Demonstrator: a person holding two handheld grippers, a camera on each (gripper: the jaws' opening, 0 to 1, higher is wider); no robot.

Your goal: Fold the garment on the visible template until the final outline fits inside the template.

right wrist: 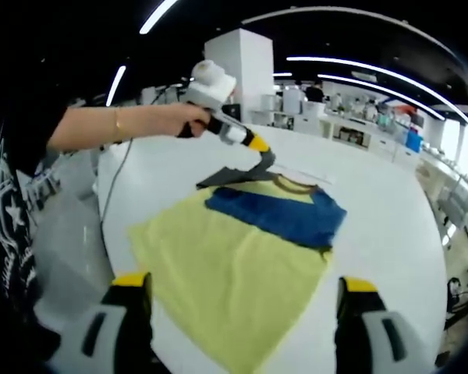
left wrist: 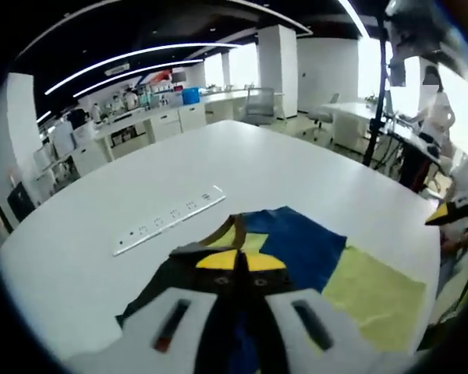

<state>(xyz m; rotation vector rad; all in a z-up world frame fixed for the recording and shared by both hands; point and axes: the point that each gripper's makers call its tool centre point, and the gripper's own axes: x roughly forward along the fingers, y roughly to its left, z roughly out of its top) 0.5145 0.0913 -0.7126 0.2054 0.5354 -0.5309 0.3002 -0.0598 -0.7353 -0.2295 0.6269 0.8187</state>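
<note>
The left gripper (right wrist: 263, 160) is clamped on the dark sleeve (right wrist: 222, 177) of the yellow-and-blue shirt (right wrist: 242, 249) lying on the white table (right wrist: 390, 234); the right gripper (right wrist: 242, 312) hovers, jaws apart; likely mid sleeve fold, next carrying it inward.

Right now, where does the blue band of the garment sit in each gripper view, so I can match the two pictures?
Left gripper view: the blue band lies at lower centre, just beyond the left gripper, with the yellow part to its right.
Right gripper view: the blue band crosses the centre, beyond the yellow part.
Shared landmark: the brown collar, beside where the left gripper pinches the garment.
</note>
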